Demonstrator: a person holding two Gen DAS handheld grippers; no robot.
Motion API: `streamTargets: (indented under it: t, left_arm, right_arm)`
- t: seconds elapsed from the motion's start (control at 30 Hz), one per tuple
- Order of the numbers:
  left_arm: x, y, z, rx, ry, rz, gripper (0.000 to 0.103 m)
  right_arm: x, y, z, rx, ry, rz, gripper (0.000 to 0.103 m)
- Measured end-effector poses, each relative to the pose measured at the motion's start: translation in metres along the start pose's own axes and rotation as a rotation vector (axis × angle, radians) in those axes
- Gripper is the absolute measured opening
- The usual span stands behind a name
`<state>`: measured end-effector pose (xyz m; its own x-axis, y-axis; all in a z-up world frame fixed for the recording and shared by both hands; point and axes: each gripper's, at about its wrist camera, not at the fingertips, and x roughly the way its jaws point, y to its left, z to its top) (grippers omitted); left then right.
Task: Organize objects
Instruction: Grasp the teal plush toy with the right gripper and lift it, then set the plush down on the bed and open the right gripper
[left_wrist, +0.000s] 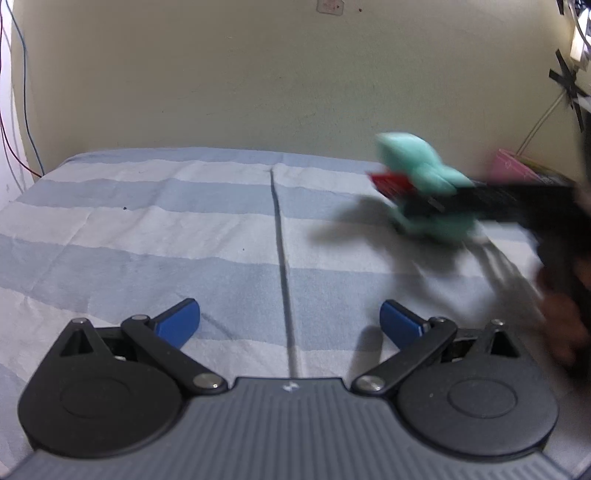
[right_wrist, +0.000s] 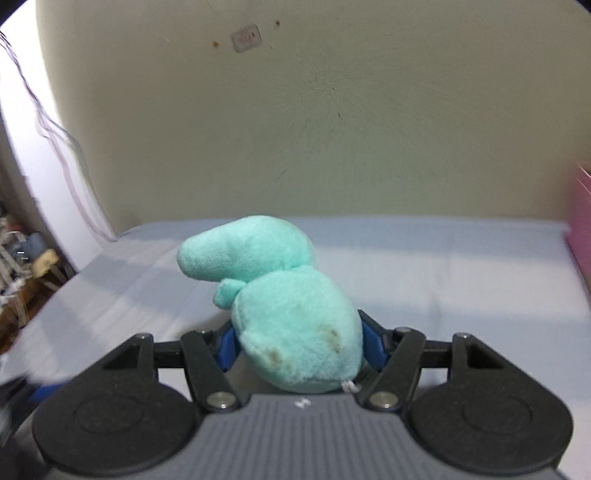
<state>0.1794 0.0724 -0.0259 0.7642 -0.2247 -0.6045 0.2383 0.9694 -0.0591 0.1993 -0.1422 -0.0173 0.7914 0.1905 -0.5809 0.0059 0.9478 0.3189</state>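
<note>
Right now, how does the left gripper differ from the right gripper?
The left gripper stands open with nothing between its blue pads; the right gripper is shut on the teal plush toy. The left gripper hangs over bare striped bedsheet, while the right gripper appears blurred in the left wrist view, carrying the toy. Both share the same black linkages and blue pads.

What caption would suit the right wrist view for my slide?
Right tongs closed around a mint-green plush toy above a striped bedsheet, facing a cream wall.
</note>
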Motion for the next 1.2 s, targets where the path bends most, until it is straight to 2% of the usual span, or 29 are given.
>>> streamTargets:
  t: [0.17, 0.3, 0.37, 0.4, 0.43, 0.47, 0.53, 0.57, 0.63, 0.8, 0.93, 1.2]
  left_arm:
    - [-0.001, 0.005, 0.002, -0.034, -0.012, -0.022, 0.103]
    - [-0.002, 0.006, 0.001, -0.041, -0.016, -0.028, 0.103]
    - [-0.002, 0.007, 0.001, -0.042, -0.017, -0.029, 0.103]
    - [-0.002, 0.008, 0.001, -0.041, -0.017, -0.029, 0.103]
    - [-0.002, 0.008, 0.001, -0.042, -0.017, -0.029, 0.103]
    - [-0.002, 0.008, 0.001, -0.043, -0.017, -0.030, 0.103]
    - [-0.004, 0.009, 0.001, -0.051, -0.021, -0.035, 0.103]
    - [-0.005, 0.009, 0.001, -0.056, -0.024, -0.037, 0.103]
    - [-0.006, 0.011, 0.000, -0.066, -0.029, -0.041, 0.103]
    - [-0.007, 0.012, -0.001, -0.078, -0.036, -0.048, 0.103]
    - [-0.008, 0.013, -0.002, -0.080, -0.039, -0.050, 0.103]
    - [-0.011, 0.011, -0.001, -0.055, -0.028, -0.071, 0.103]
  right_arm:
    - [-0.065, 0.004, -0.032, 0.033, 0.069, 0.104, 0.062]
    - [-0.101, -0.006, -0.050, 0.245, 0.203, 0.326, 0.064]
    - [-0.108, -0.011, -0.060, 0.307, 0.243, 0.362, 0.070]
    - [-0.111, -0.012, -0.063, 0.313, 0.247, 0.340, 0.072]
    - [-0.116, -0.014, -0.066, 0.301, 0.215, 0.315, 0.073]
    - [-0.121, -0.018, -0.067, 0.297, 0.170, 0.284, 0.086]
    - [-0.148, -0.017, -0.072, 0.287, -0.004, 0.110, 0.102]
    - [-0.158, -0.015, -0.074, 0.256, -0.074, 0.047, 0.102]
    - [-0.172, -0.013, -0.079, 0.201, -0.134, -0.029, 0.101]
    - [-0.191, -0.014, -0.094, 0.171, -0.172, -0.091, 0.101]
    - [-0.205, -0.026, -0.111, 0.210, -0.158, -0.091, 0.101]
    - [-0.212, -0.024, -0.133, 0.222, -0.143, -0.094, 0.101]
